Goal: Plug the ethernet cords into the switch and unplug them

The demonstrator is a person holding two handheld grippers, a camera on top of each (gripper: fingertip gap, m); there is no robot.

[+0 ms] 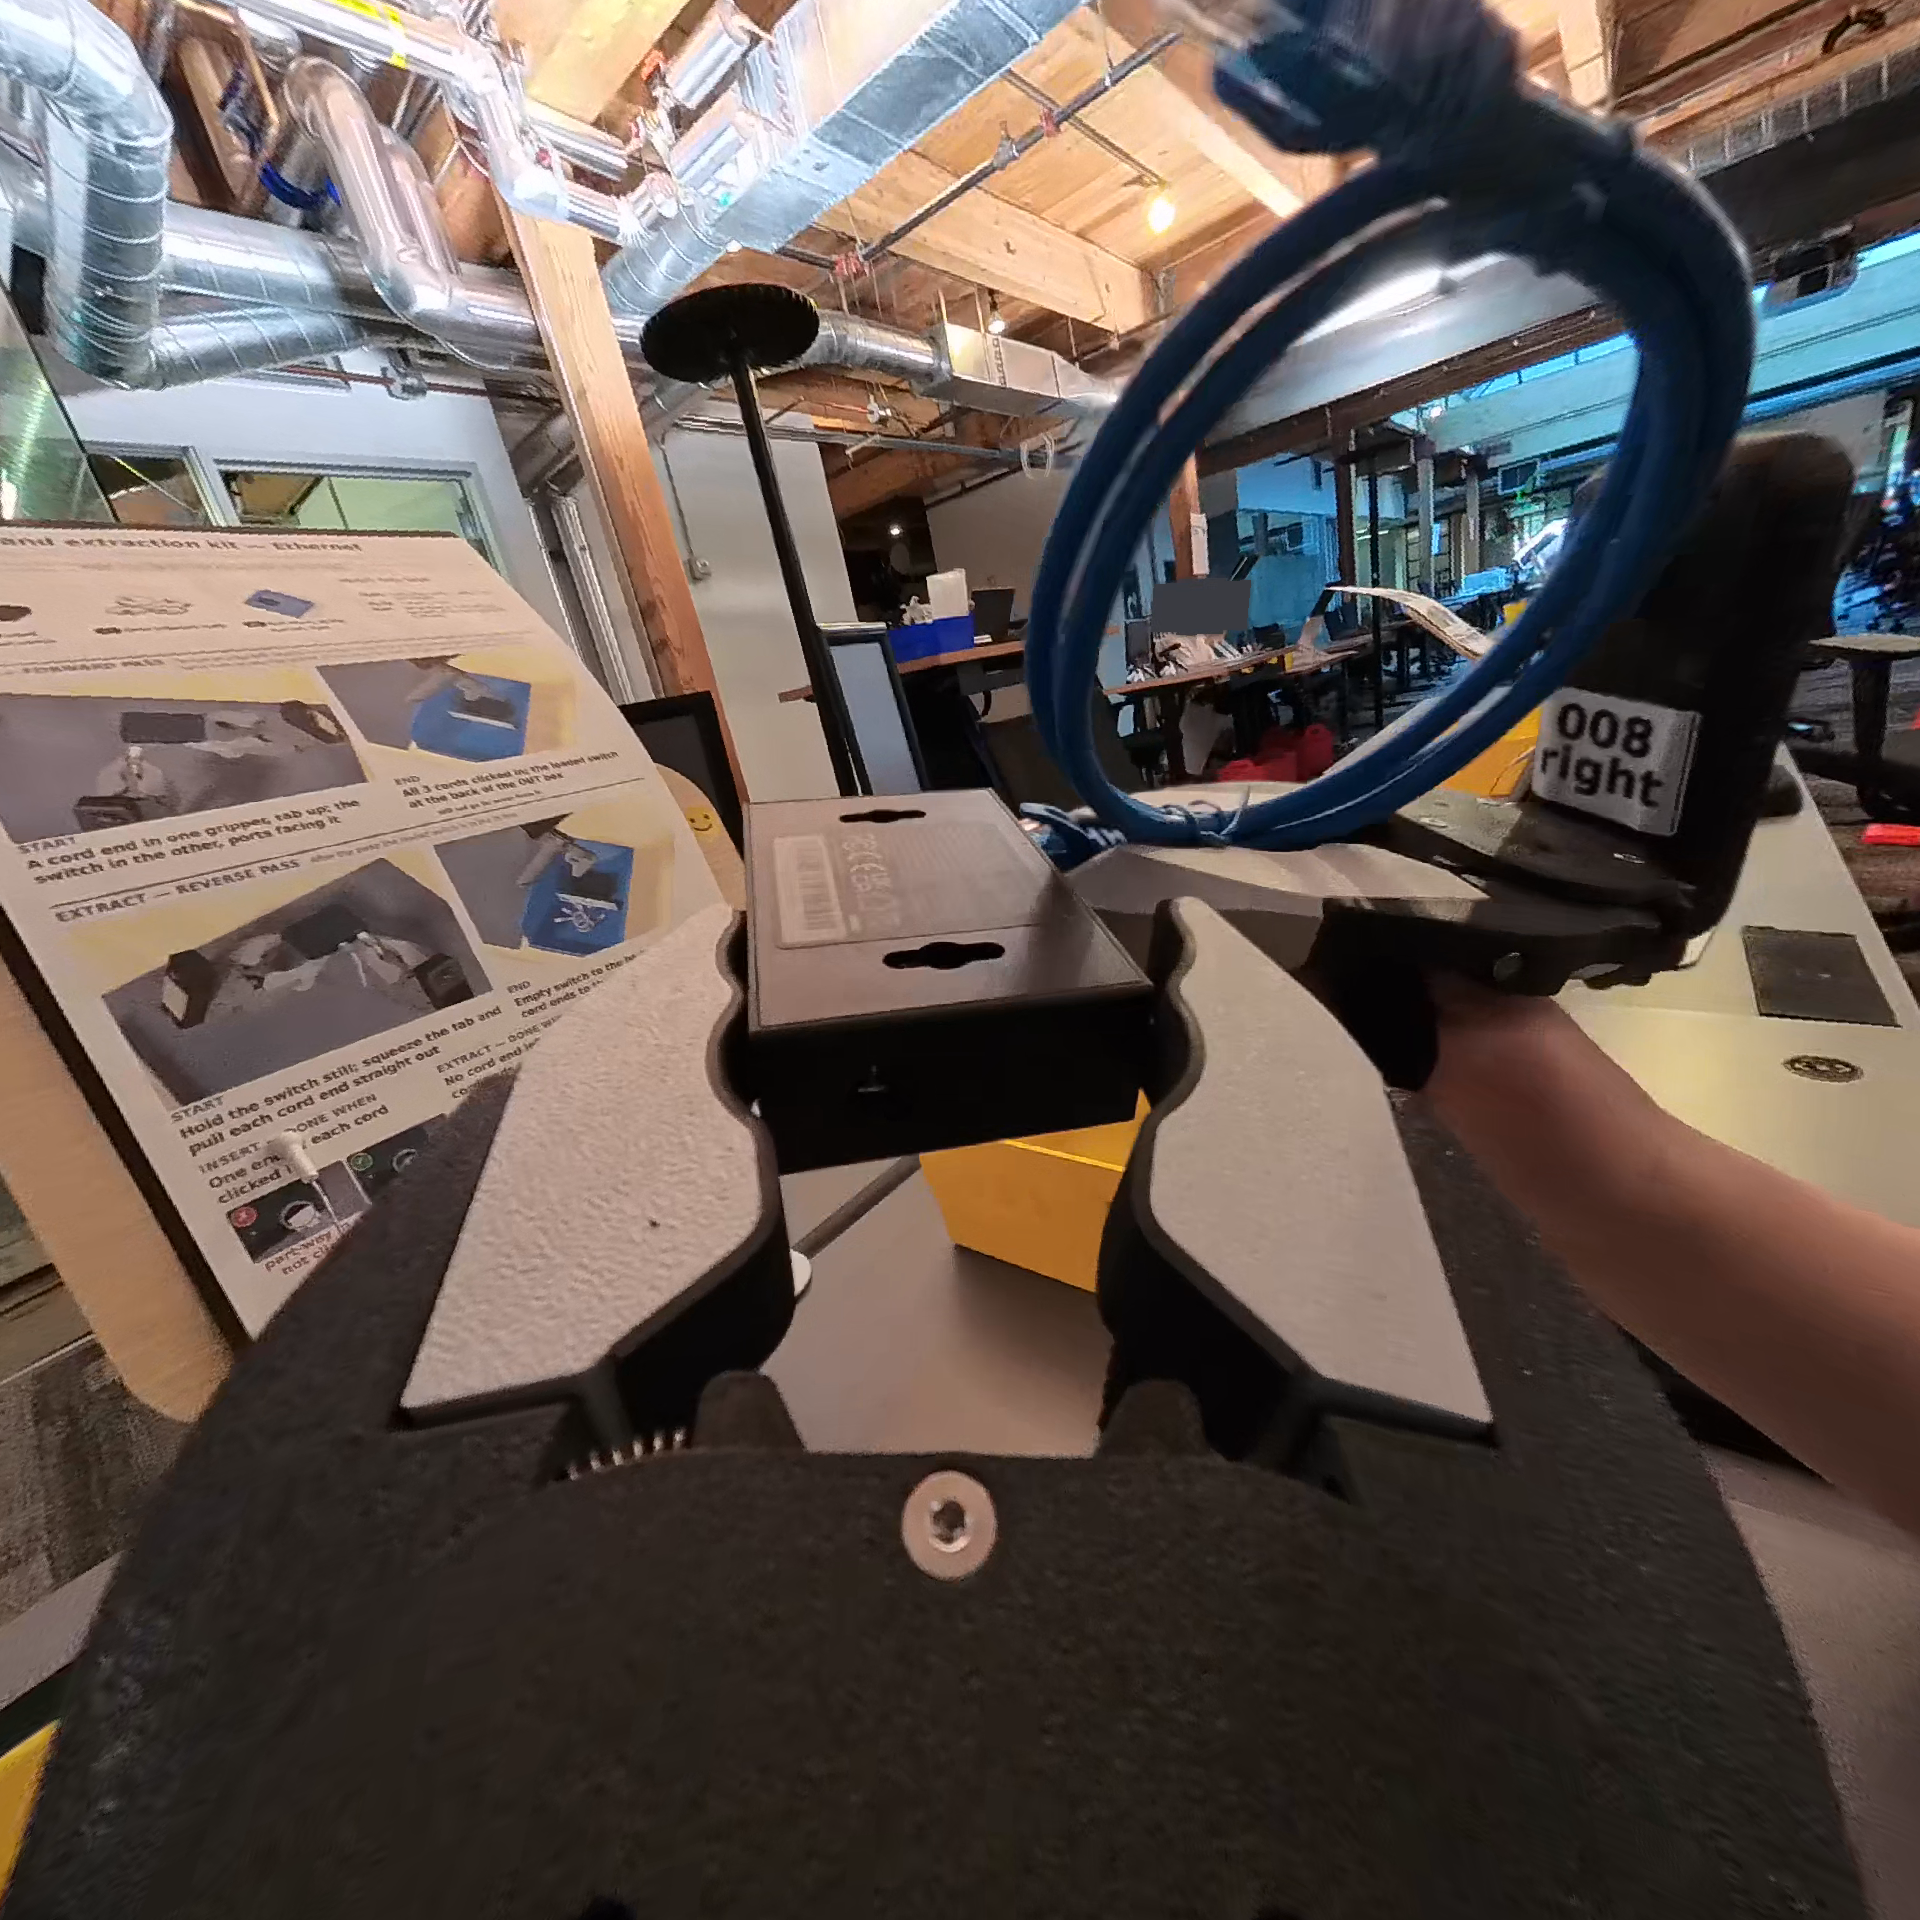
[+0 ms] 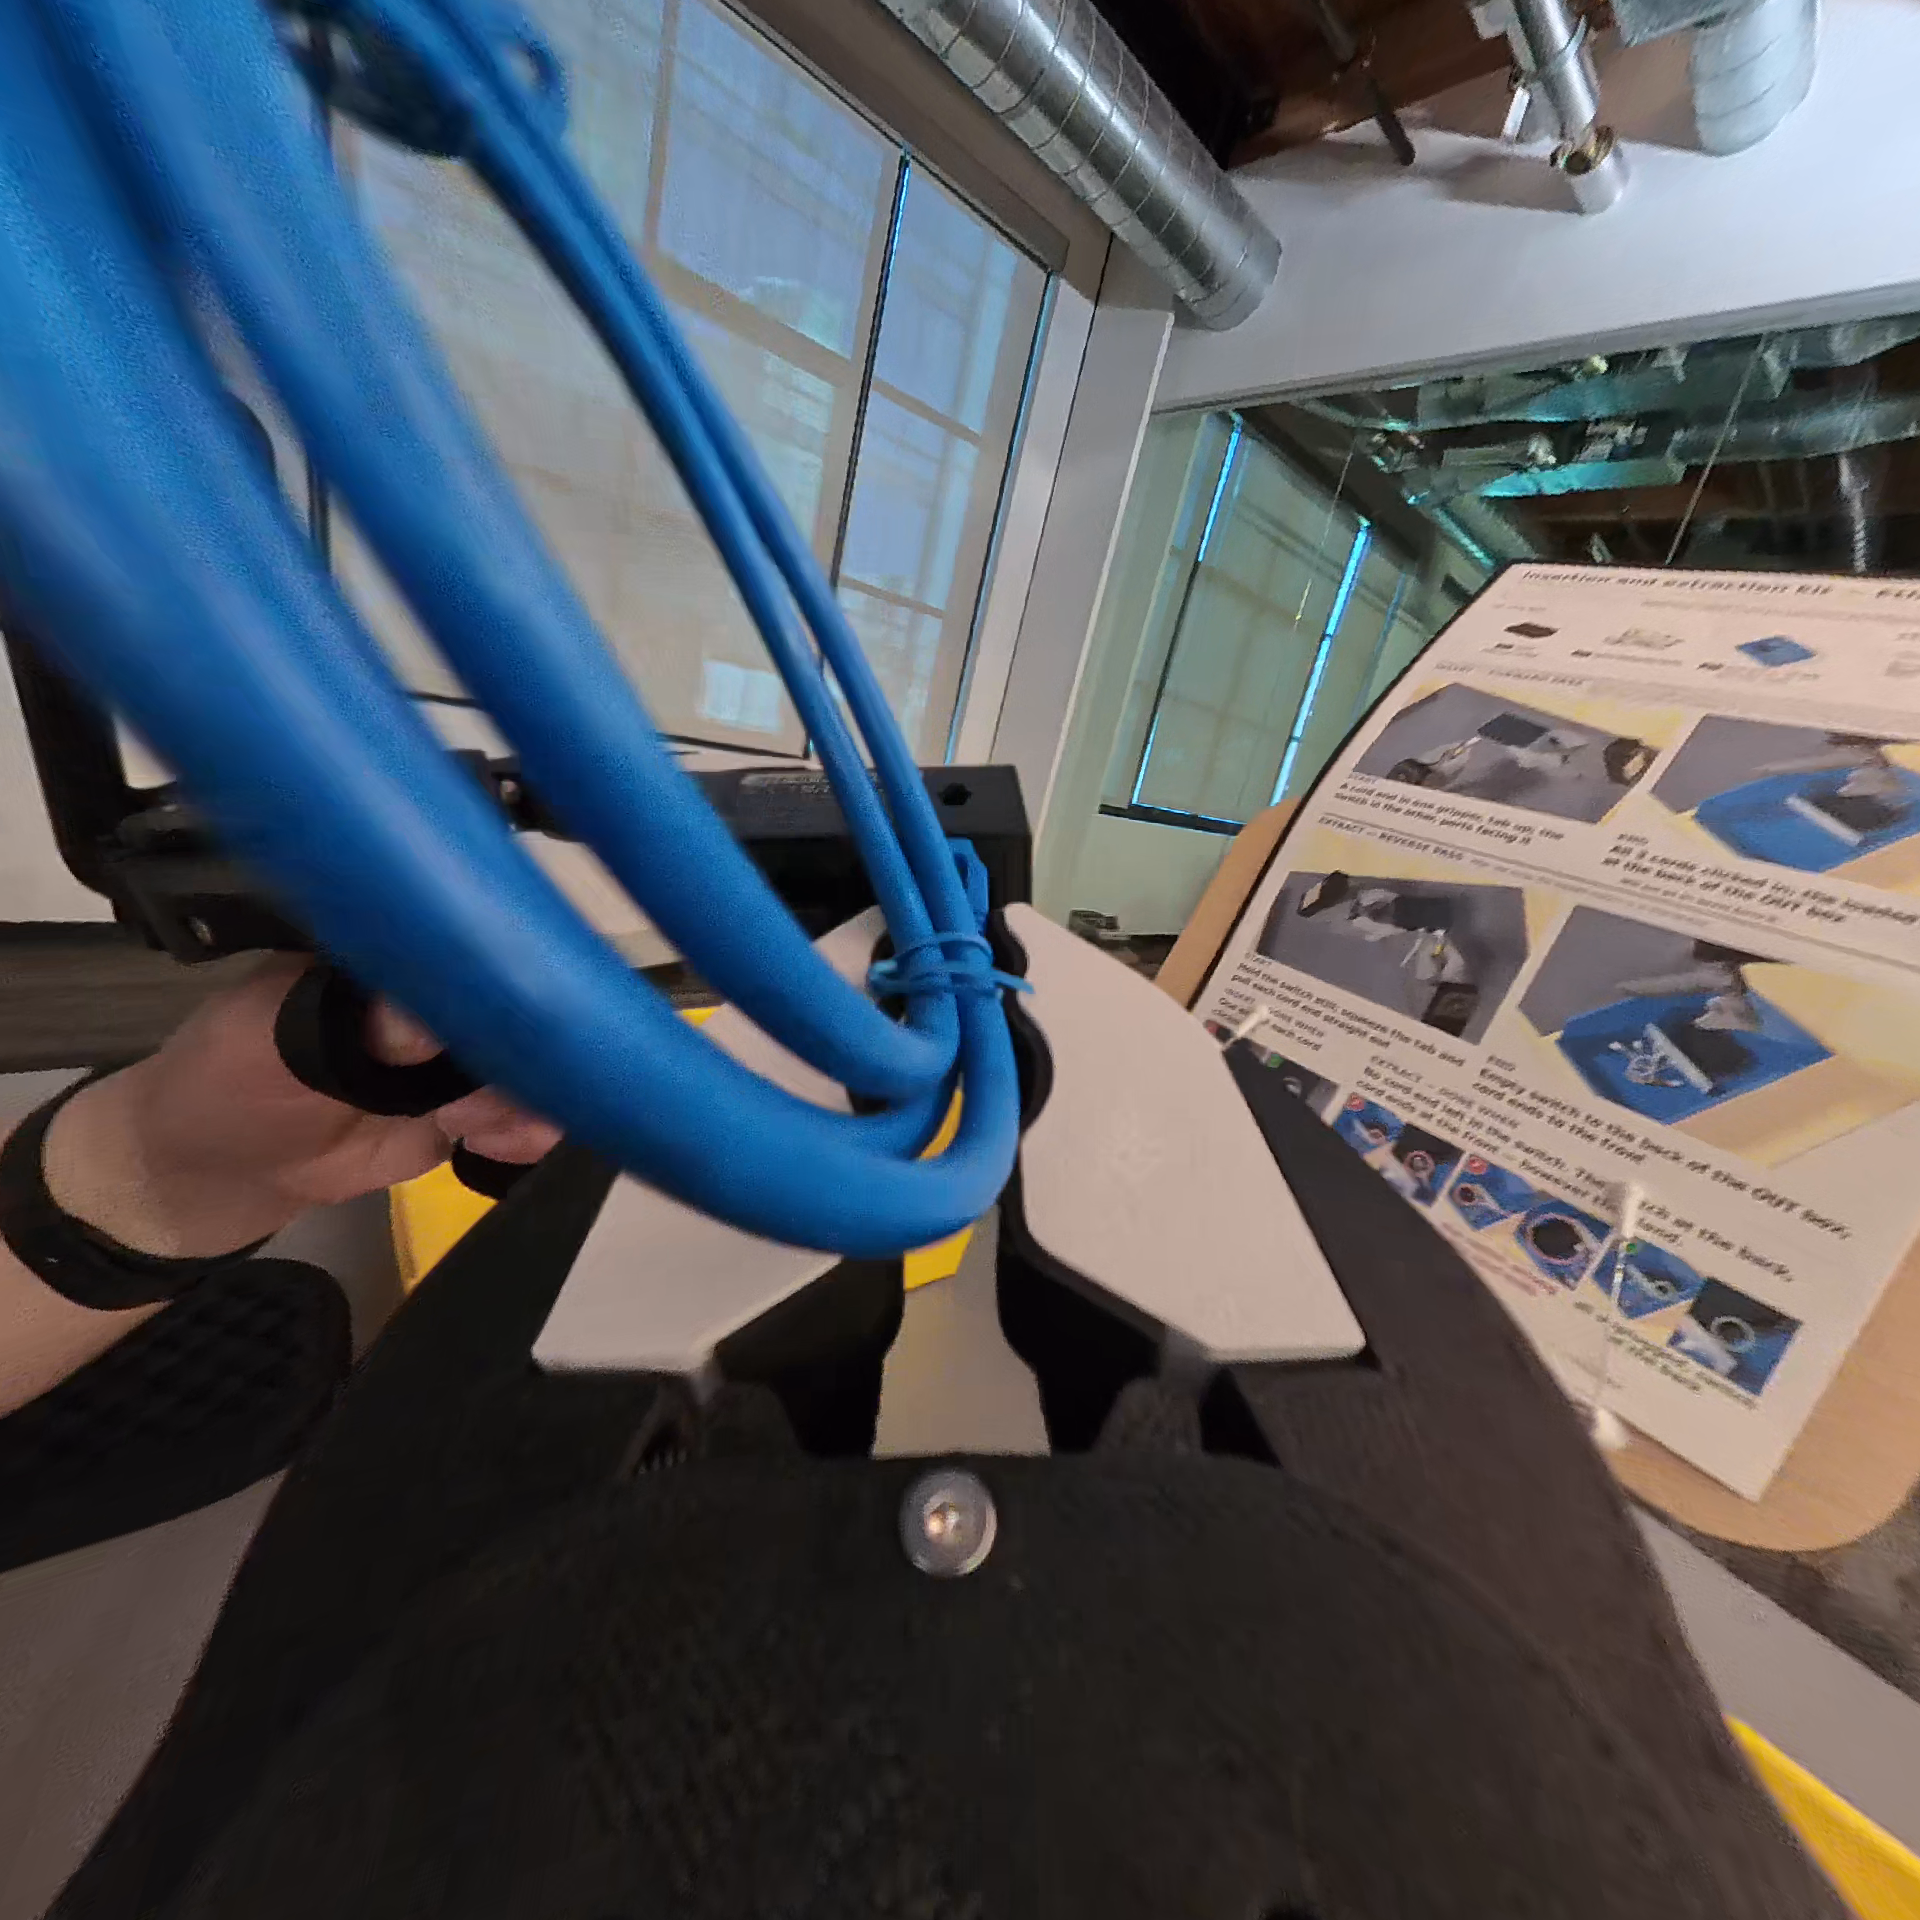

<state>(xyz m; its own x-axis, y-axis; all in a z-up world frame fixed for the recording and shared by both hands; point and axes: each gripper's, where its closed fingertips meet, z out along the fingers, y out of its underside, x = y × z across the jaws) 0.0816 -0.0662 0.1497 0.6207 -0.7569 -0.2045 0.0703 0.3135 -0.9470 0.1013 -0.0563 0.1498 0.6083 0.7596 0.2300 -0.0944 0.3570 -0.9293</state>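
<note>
A: Between the 2 pale fingers of the left gripper [image 1: 940,1023] sits the black switch [image 1: 935,935], pinched at its near end and held off the table, its labelled face up.

B: And the right gripper [image 2: 940,997]?

A: Its jaws are pressed onto the blue ethernet cord [image 2: 499,831] near a thin blue tie [image 2: 940,977]. The coil loops upward, and one plug [image 1: 1299,73] hangs blurred at the top of the left wrist view.

B: Is the cord in a port?

A: I cannot tell; the far side of the switch is hidden. An instruction sheet [image 1: 260,831] leans on a wooden board, and a yellow box [image 1: 1029,1195] lies below the switch.
</note>
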